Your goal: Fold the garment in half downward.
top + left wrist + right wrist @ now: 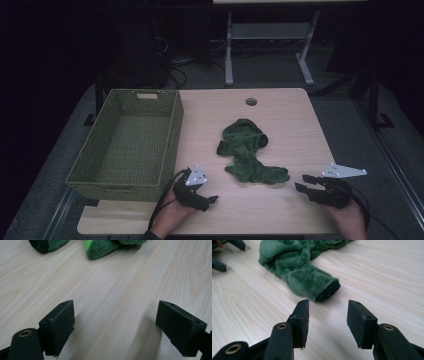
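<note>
Closing in on the green plush garment [248,152], which lies crumpled mid-table to the right of the woven basket [127,145], we judge this to be the approach before the first pick. Our right gripper [328,311] holds its jaws partly spread and empty, just short of the garment's dark-cuffed near end, so next it should slide forward around that cuff and pinch. Our left gripper [115,322] waits wide open over bare wood near the basket's near right corner, with free table [290,125] on every side of the cloth.
</note>
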